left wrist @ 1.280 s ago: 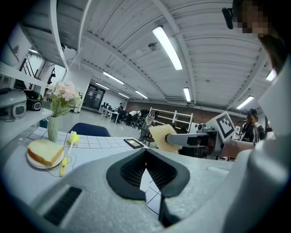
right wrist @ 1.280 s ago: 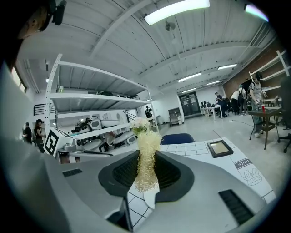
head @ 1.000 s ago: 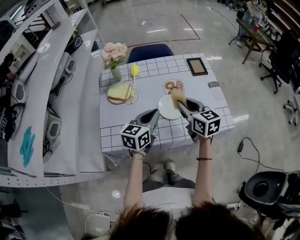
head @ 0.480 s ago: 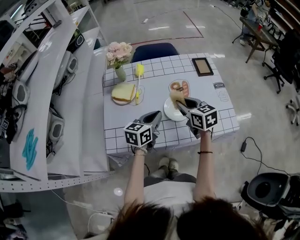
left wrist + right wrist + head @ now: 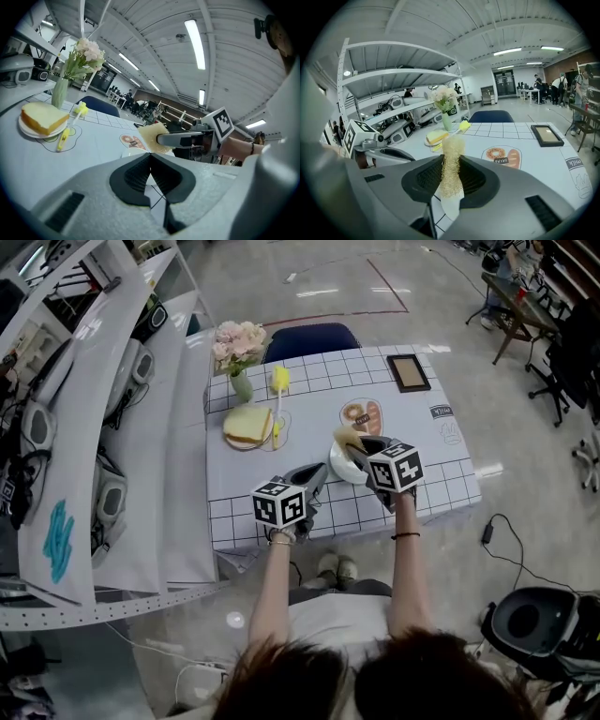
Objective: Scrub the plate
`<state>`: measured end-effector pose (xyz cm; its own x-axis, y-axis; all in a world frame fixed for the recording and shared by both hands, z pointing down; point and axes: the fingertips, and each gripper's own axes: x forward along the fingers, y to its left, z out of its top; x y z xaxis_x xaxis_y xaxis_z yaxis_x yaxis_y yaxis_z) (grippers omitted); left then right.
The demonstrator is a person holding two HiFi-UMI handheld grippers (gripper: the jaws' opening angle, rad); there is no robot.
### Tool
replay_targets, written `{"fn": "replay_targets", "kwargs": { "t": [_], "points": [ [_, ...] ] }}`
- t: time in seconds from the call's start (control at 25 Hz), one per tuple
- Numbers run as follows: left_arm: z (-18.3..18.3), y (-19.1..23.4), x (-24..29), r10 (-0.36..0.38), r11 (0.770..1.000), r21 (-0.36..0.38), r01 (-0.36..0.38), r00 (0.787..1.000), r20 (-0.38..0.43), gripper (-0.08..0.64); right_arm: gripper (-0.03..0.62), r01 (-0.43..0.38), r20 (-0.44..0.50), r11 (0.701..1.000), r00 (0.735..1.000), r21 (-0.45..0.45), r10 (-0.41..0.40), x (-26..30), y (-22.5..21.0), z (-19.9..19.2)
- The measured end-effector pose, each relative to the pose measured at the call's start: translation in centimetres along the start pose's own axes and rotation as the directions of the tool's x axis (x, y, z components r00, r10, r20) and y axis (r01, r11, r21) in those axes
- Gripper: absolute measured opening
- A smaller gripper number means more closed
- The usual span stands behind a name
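On the near half of the worktop [image 5: 242, 495], the white plate [image 5: 339, 468] lies under the right hand-held gripper [image 5: 356, 448], clamped on a loofah scrubber [image 5: 348, 437]; the left hand-held gripper [image 5: 317, 472], jaws together and empty, sits at the plate's 9 o'clock

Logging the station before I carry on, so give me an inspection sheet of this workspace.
Surface: grid-print tablecloth.
Job's things: white plate near the front edge; loofah scrubber above its far rim.
Clutter: sandwich, flower vase, yellow brush, picture frame, bread-print mat.
Grippers: left gripper shut, empty; right gripper shut on the loofah scrubber.
Cables: one floor cable, right.
Surroundings: white shelving left, blue chair at the far side.
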<state>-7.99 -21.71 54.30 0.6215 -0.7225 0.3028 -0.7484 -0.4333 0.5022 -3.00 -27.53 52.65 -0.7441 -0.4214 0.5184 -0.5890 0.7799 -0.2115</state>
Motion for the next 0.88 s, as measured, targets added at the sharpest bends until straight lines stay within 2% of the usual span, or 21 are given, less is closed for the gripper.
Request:
{"fn": "replay_targets", "kwargs": {
  "t": [0.28,0.64,0.88],
  "points": [
    [-1.5,1.0,0.8,-0.005,0.999,-0.034,0.003,0.999,-0.048,0.011,0.084,-0.020,-0.083,1.000,0.996,0.010,0.021,2.4,-0.7,-1.3],
    [-2.5,1.9,1.5,-0.008,0.998,-0.067,0.002,0.996,-0.083,0.011,0.084,-0.047,-0.177,0.999,0.983,-0.023,0.043,4.3,-1.4,-2.7],
    [-2.5,2.3,1.8,-0.010,0.994,-0.108,0.001,0.997,-0.076,0.011,0.084,-0.059,-0.242,0.998,0.969,-0.027,0.050,4.9,-2.0,-4.0]
  ]
}}
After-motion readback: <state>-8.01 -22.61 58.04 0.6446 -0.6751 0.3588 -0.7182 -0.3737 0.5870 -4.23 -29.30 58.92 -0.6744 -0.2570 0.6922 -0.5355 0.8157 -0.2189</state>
